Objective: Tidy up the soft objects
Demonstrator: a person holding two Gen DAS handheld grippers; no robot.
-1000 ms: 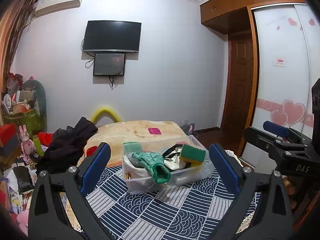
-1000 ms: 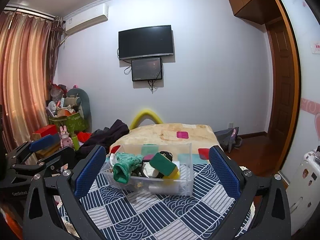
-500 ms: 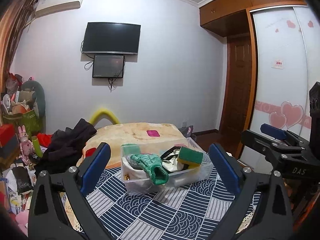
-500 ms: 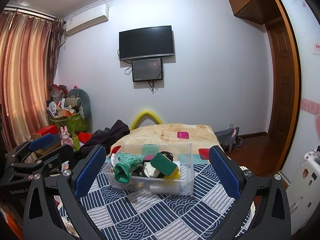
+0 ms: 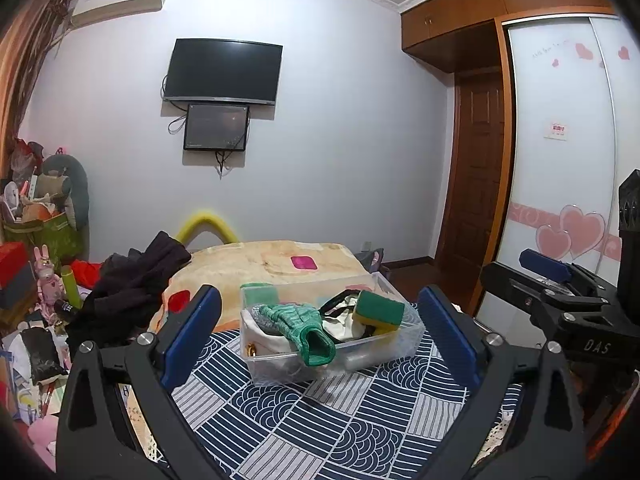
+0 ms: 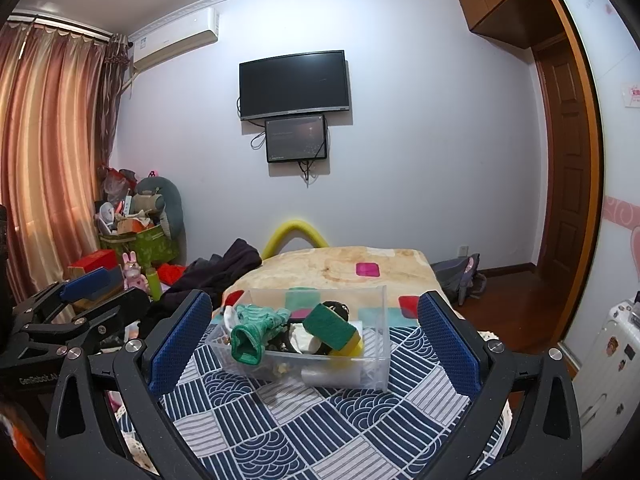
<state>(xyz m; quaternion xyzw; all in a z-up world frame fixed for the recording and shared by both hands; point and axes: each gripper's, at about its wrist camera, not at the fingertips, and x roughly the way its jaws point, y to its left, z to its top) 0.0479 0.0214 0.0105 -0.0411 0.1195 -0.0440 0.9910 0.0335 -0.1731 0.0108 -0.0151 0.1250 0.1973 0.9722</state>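
A clear bin (image 5: pixel 404 334) (image 6: pixel 372 344) sits on a blue patterned cloth (image 5: pixel 304 420) (image 6: pixel 320 420), holding a green knit sock (image 5: pixel 308 328) (image 6: pixel 256 332) at its left and a green-and-yellow sponge (image 5: pixel 380 308) (image 6: pixel 334 330) at its right. The left gripper (image 5: pixel 320 334) and right gripper (image 6: pixel 314 340) hover near, jaws spread wide and empty, well apart from the bin. A bed (image 5: pixel 276 260) lies beyond.

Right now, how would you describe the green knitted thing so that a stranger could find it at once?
Look at the table with the blue and white patterned cloth and find the clear plastic box standing on it. The green knitted item hangs over the box's front edge, its open ribbed cuff facing forward. Unlike the green and yellow sponge beside it, it is soft, limp and tubular, not a block.
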